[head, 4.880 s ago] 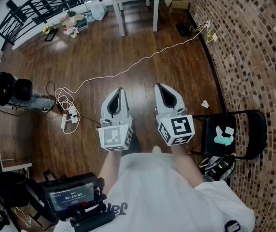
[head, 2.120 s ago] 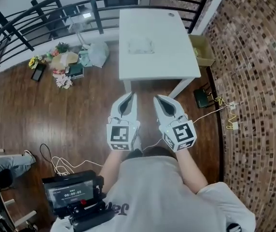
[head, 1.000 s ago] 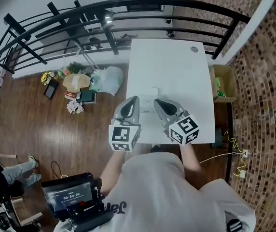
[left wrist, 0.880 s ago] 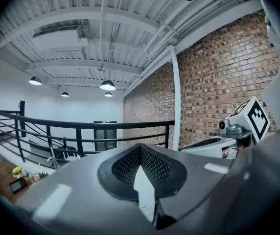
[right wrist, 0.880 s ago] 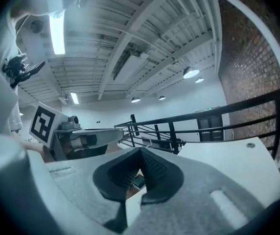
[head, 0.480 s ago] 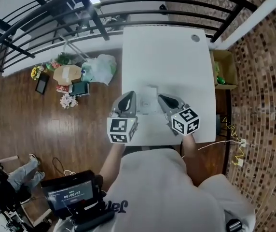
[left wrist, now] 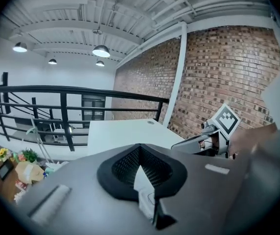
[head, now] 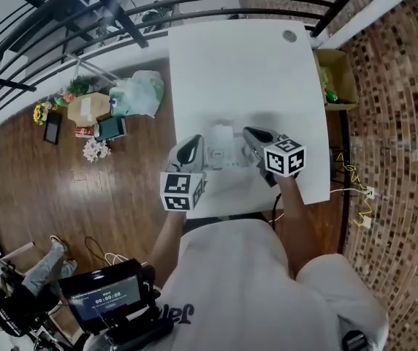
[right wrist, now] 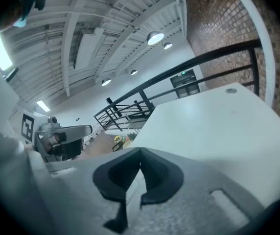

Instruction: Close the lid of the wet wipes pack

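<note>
in the head view a white table [head: 245, 72] is seen from above. the wet wipes pack [head: 222, 149] lies on it near the front edge, between the two grippers and just beside the tips of both. the pack is pale against the pale top, so whether its lid is up or down cannot be told from there. the left gripper [head: 197, 140] is held at the table's front left edge and the right gripper [head: 248, 132] on the pack's other side. both are pointed away from the person and slightly toward each other.

the state of the jaws is given only by the gripper views. in the left gripper view the black pads [left wrist: 123, 168] are met at their tips, with a narrow wedge open behind them. nothing is gripped. through the wedge only a pale surface with a faint rounded outline is glimpsed, and it cannot be identified. in the right gripper view the jaws are likewise closed tip to tip on nothing, and bare tabletop is seen through the slit.

the ceiling and its hanging lamps [left wrist: 101, 51] are shown by these two views alone, and the black railing [left wrist: 66, 89] is seen side-on there. each gripper is also caught by the other's camera, at the edge of the frame. only the head view takes in the wooden floor [head: 85, 196], a white bag [head: 137, 93] and flowers [head: 96, 150] left of the table, and a cardboard box [head: 333, 79] to its right.
</note>
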### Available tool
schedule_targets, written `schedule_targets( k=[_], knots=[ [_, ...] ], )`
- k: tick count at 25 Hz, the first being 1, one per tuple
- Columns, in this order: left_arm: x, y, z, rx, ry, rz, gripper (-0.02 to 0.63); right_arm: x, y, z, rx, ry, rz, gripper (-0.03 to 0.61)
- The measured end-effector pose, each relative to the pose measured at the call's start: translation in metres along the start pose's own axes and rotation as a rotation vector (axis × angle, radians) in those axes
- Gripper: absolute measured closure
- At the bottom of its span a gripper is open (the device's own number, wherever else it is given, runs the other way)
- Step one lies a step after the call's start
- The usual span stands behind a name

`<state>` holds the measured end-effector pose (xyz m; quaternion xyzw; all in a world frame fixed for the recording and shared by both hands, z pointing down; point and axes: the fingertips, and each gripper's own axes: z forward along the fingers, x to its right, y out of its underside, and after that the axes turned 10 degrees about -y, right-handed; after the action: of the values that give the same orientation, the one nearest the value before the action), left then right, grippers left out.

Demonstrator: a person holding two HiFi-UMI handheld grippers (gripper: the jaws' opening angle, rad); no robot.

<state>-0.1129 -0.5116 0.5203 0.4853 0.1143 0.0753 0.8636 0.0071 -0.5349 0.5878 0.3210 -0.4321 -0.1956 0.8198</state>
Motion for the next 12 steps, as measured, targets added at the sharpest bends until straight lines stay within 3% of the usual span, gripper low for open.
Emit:
schedule_targets(
  k=[4,12],
  knots=[
    [-0.008,0.023,0.007,-0.08,-0.017,-0.026,0.598,0.017,0.018,0.016,-0.044,-0.09,0.12,0.586],
    [-0.015,0.048,0.012,-0.1,-0.044,-0.038,0.598,0.046,0.043,0.049,-0.214,-0.146,0.147,0.586]
  ],
)
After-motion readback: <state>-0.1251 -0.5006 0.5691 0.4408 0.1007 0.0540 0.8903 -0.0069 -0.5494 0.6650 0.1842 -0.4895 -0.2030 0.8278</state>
